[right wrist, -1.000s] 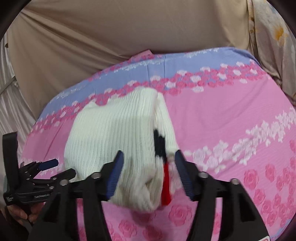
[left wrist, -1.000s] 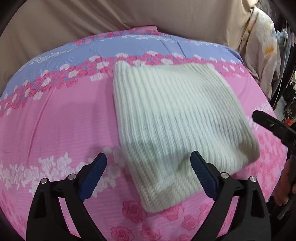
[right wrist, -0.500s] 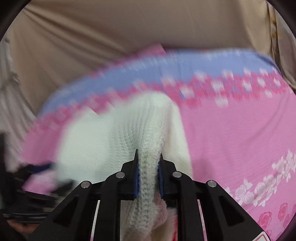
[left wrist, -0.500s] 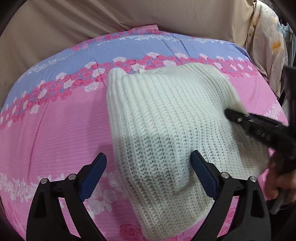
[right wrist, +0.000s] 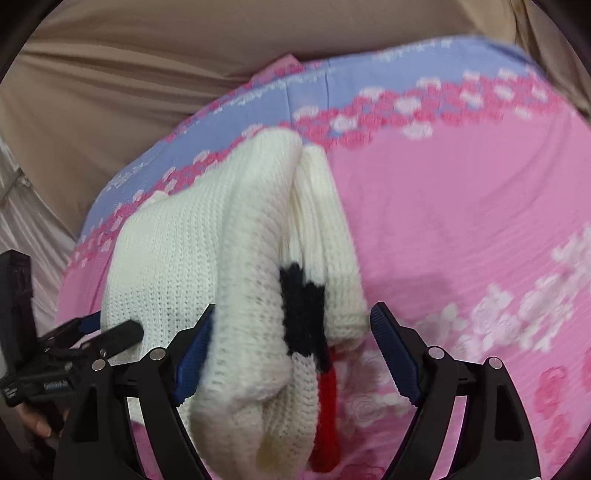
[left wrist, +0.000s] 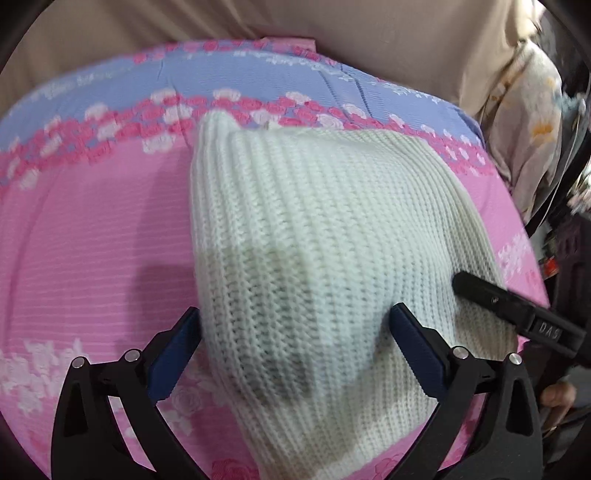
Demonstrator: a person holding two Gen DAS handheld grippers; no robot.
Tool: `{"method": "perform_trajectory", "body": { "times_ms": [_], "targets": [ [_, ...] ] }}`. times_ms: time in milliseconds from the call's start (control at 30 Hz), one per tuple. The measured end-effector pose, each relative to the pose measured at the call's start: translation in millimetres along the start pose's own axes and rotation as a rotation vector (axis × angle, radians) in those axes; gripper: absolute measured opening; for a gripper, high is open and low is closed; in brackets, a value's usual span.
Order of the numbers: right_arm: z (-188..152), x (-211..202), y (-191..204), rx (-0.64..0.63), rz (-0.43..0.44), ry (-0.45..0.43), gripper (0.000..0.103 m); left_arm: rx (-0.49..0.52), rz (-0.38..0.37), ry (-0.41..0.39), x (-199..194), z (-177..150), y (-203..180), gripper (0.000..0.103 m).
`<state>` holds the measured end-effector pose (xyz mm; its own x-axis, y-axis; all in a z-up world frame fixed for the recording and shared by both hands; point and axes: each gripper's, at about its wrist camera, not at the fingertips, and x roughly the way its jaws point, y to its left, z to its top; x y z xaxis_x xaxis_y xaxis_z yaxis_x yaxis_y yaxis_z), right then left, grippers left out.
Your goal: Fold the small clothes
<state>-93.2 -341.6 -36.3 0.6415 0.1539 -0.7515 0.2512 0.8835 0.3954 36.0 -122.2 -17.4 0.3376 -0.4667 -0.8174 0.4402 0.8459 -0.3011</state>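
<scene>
A folded white ribbed knit garment (left wrist: 325,236) lies on the pink and blue floral bedspread (left wrist: 96,229). In the right wrist view the garment (right wrist: 229,266) shows its folded edge with black and red stripes (right wrist: 306,317). My left gripper (left wrist: 295,332) is open, its jaws either side of the garment's near end. My right gripper (right wrist: 291,328) is open, its jaws straddling the folded edge. The right gripper's black finger also shows in the left wrist view (left wrist: 517,314), at the garment's right edge. The left gripper shows in the right wrist view (right wrist: 92,339), at lower left.
A beige sheet (left wrist: 258,22) hangs behind the bed. A floral cloth (left wrist: 524,122) hangs at the far right, with dark clutter (left wrist: 572,221) beside it. The bedspread (right wrist: 461,206) stretches to the right of the garment.
My right gripper, shut on the garment's folded edge half a second ago, has opened and let it go. My left gripper has moved closer over the garment and stayed open.
</scene>
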Motion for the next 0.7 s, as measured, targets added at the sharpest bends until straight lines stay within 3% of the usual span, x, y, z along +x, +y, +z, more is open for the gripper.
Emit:
{"method": "perform_trajectory", "body": {
  "times_ms": [67, 100, 267, 333, 467, 600, 700],
  "targets": [
    [-0.7, 9.1, -5.9, 0.033, 0.04, 0.019, 0.087, -0.082, -0.09, 0.025, 9.0, 1.1, 15.2, 0.098],
    [-0.1, 12.2, -6.9, 0.041, 0.058, 0.021, 0.088, -0.086, -0.104, -0.003, 8.3, 0.7, 16.8, 0.098],
    [4.9, 18.9, 1.3, 0.025, 0.067, 0.009, 0.096, -0.015, -0.093, 0.017, 22.9, 6.9, 7.1, 0.096],
    [7.0, 20.4, 6.0, 0.017, 0.057, 0.003, 0.089, 0.03, -0.058, 0.012, 21.1, 11.8, -1.9, 0.086],
    [10.3, 9.3, 14.9, 0.021, 0.075, -0.038, 0.049, 0.143, -0.012, -0.058, 1.7, 19.7, -20.9, 0.054],
    [11.2, -25.9, 36.4, -0.02, 0.057, -0.147, 0.043, 0.255, 0.002, -0.125, -19.0, 26.3, -45.9, 0.051],
    [7.3, -30.9, 41.4, -0.045, 0.007, -0.17, 0.043, 0.271, 0.036, -0.098, -5.0, 25.4, -49.1, 0.052]
  ]
}}
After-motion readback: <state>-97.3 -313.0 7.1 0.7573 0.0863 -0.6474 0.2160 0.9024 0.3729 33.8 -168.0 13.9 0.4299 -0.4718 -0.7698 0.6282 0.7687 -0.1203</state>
